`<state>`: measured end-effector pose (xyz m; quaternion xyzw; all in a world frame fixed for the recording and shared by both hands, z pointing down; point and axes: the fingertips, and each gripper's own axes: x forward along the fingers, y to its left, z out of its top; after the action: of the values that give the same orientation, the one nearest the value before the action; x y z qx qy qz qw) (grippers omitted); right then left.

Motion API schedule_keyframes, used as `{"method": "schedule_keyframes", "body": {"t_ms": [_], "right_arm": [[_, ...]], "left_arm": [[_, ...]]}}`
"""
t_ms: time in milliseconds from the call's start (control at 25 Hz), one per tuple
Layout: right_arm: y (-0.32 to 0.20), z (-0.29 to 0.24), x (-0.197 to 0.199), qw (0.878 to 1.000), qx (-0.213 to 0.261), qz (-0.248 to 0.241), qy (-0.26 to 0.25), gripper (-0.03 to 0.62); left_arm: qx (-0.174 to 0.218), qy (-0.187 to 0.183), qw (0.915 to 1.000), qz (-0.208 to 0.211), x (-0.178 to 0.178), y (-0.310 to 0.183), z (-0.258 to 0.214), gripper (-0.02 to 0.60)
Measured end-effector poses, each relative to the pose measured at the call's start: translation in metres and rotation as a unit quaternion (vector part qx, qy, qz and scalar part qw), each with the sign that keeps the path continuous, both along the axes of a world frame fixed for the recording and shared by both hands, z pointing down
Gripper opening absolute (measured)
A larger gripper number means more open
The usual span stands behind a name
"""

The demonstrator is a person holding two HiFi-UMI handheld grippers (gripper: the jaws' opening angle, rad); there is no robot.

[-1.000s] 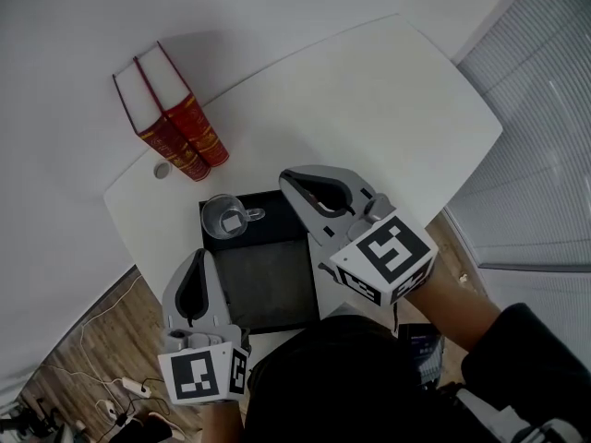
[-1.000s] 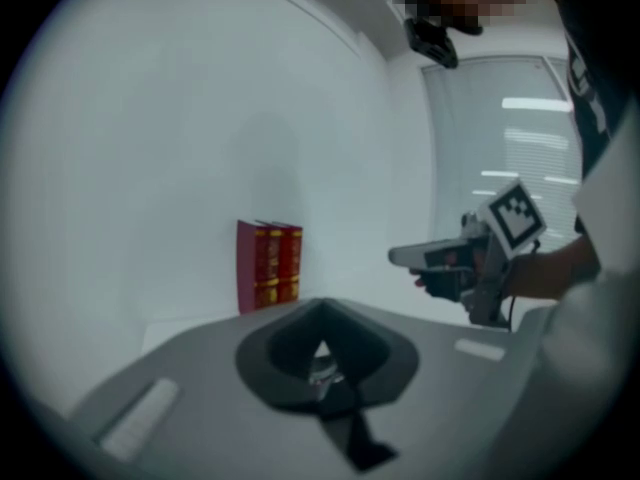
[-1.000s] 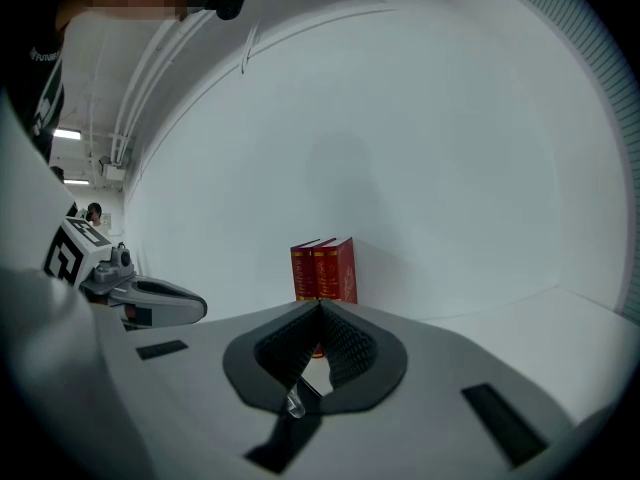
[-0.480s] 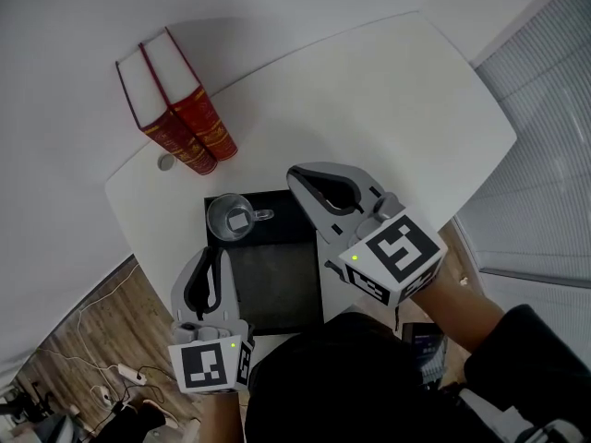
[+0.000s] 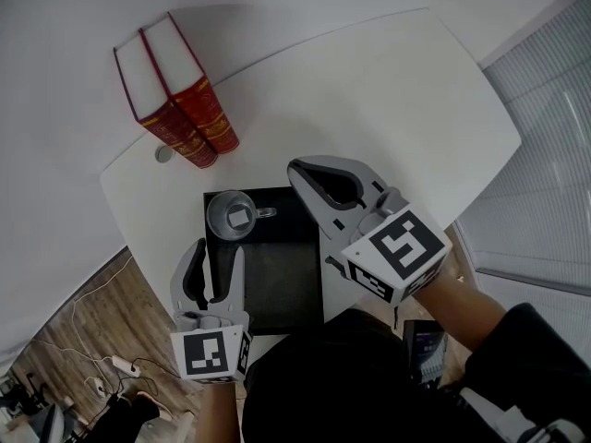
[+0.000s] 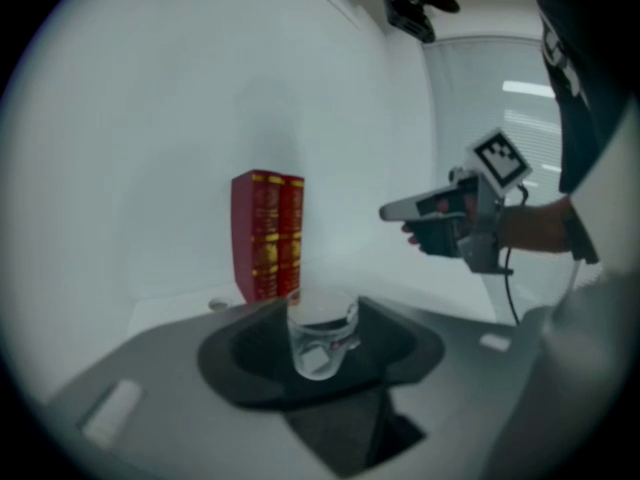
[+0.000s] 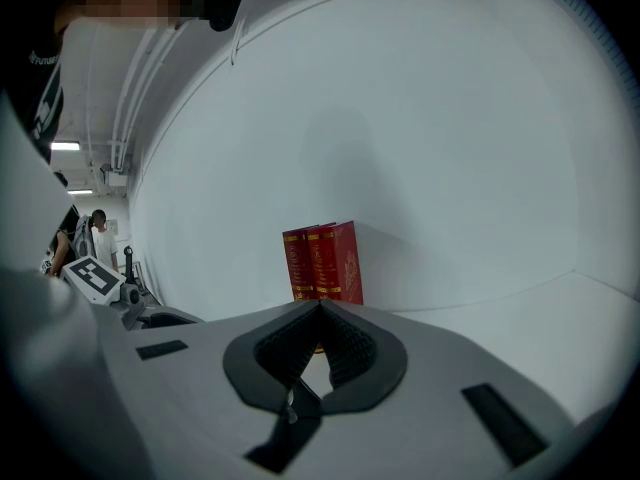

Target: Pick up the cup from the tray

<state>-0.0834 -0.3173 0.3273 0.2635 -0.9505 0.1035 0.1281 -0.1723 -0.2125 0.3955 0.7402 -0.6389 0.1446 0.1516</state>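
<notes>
A clear glass cup with a small handle stands upright in the far left corner of the black tray. My left gripper hovers over the tray's near left side and points at the cup. Its jaws have just been opening, and nothing is pressed between them. In the left gripper view the cup shows just ahead in the gap of the left gripper, untouched. My right gripper is shut and empty, above the tray's far right corner. In the right gripper view, the right gripper has its tips touching.
Two red books stand upright on the white table beyond the tray, next to a small round cap. The table's edge runs close on the left, with wood floor and cables below. Window blinds are at the right.
The left gripper has sunk toward the tray and its jaws have gone from shut to open. The right gripper has barely shifted. The cup has not moved.
</notes>
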Motion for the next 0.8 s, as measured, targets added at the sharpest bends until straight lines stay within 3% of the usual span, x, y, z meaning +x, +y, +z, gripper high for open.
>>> {"method": "schedule_keyframes", "body": {"t_ms": [800], "right_arm": [[-0.013,0.024,-0.007,1.000,-0.022,-0.006,0.008,0.014]], "left_arm": [[-0.039,-0.008,0.9991,0.018,0.002,-0.007,0.043,0.340]]}}
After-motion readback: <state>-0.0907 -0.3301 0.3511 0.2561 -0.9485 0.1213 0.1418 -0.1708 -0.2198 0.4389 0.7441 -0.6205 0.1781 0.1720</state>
